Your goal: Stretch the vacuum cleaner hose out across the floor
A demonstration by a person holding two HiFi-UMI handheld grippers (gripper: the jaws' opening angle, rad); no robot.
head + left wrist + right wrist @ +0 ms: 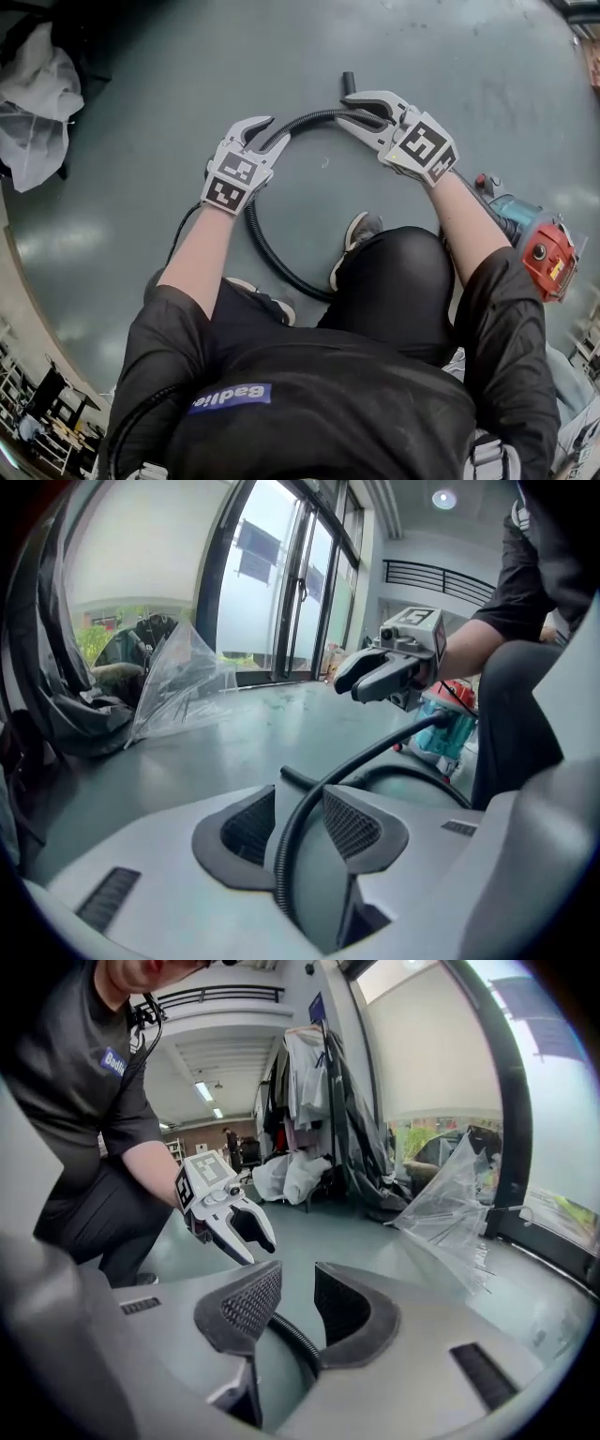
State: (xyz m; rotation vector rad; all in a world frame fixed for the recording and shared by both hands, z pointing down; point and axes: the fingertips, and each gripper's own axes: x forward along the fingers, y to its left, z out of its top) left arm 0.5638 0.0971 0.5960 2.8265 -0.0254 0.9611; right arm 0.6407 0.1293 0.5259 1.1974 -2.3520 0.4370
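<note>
The black ribbed vacuum hose point(309, 117) curves in a loop on the grey floor in front of the person's feet, its free end point(349, 82) pointing away. It runs back toward the red and teal vacuum cleaner point(534, 246) at the right. My left gripper point(265, 131) straddles the hose's left part. In the left gripper view the hose point(366, 758) passes between the pads with a gap, so that gripper point(298, 832) is open. My right gripper point(352, 111) straddles the hose's top right part. There the hose point(292, 1337) lies low between its spread jaws, so this gripper point(295, 1307) is open too.
A white bundle point(37, 94) lies at the far left of the floor. Crumpled clear plastic sheet point(183, 677) rests by the window wall. Hanging clothes point(309, 1082) stand further back. The person's shoe point(361, 230) is inside the hose loop.
</note>
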